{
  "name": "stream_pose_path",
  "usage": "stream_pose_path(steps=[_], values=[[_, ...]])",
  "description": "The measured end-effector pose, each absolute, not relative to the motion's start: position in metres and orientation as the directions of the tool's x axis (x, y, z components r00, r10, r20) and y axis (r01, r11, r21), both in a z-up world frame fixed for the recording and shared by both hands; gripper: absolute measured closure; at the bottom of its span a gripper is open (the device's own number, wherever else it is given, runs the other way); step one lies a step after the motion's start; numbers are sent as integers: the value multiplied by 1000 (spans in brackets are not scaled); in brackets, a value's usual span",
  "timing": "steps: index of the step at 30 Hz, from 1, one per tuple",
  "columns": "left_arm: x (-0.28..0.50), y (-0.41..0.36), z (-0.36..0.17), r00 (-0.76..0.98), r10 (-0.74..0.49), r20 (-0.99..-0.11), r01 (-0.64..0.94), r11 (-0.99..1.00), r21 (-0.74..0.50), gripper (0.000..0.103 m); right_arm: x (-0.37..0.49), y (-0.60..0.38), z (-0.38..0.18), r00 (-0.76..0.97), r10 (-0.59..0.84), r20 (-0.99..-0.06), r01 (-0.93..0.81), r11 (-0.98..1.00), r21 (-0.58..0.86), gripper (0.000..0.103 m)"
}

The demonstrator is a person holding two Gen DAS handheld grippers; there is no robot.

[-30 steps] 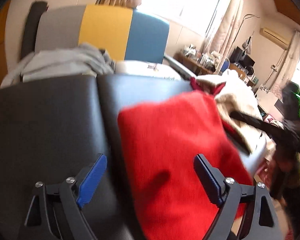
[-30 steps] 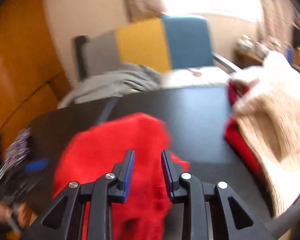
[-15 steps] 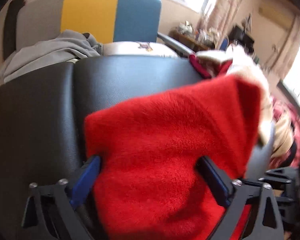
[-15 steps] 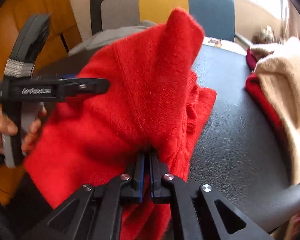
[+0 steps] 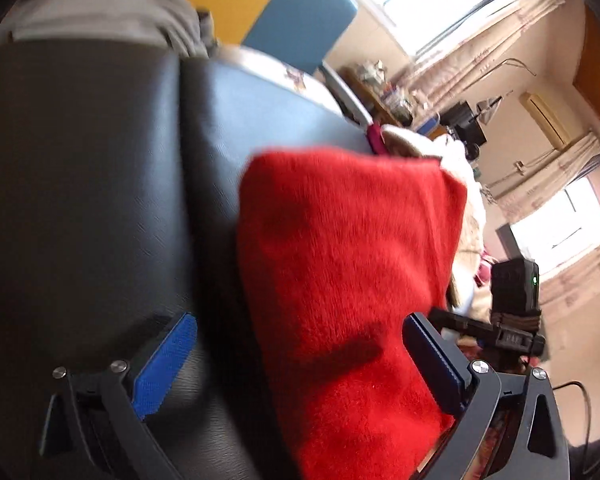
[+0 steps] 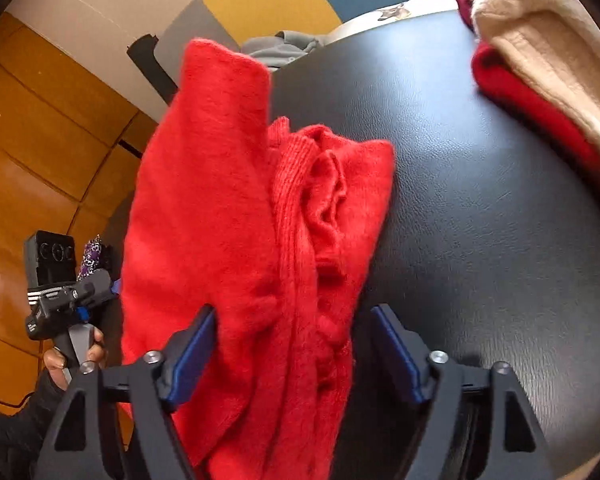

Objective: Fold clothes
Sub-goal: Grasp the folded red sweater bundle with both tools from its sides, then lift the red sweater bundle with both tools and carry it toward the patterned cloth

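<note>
Right wrist view: the right gripper (image 6: 294, 354) has just been opening, its jaws now spread either side of the red sweater (image 6: 236, 216) without pinching, likely letting the folded bundle settle on the black padded surface (image 6: 480, 208); the left gripper (image 5: 300, 364) also gapes, empty, beside it, while a cream and red stack (image 6: 540, 72) waits at the far edge
</note>
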State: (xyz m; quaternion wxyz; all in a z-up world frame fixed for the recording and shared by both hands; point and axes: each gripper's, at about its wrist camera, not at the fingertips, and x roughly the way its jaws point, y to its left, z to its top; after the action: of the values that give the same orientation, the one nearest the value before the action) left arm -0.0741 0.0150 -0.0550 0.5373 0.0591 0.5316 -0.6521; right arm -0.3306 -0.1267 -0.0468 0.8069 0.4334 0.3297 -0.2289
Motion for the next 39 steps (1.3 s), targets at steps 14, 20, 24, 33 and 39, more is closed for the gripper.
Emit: stream_pose_path(steps=[14,20,24,33,39], values=[[-86,42,-30,-338,-705,-623,751,197,-630,64,-262,-149,-50,753,114,-648,475,587,656,54],[-26,163,29,-59,-807,-587,759,346,-552,65,-130,-96,-2,778,265,-569,231,722,652,57],[29,251,65,179,-817,-548,712,492,-501,64,-6,-45,35,769,389,-507,26,774,633,57],[174,382,69,531,-624,-574,407,781,-473,64,293,82,63,606,563,-562,-230,800,554,57],[250,410,-20,492,-488,-721,215,870,-443,46,384,115,-5,526,558,-643,-154,805,573,54]])
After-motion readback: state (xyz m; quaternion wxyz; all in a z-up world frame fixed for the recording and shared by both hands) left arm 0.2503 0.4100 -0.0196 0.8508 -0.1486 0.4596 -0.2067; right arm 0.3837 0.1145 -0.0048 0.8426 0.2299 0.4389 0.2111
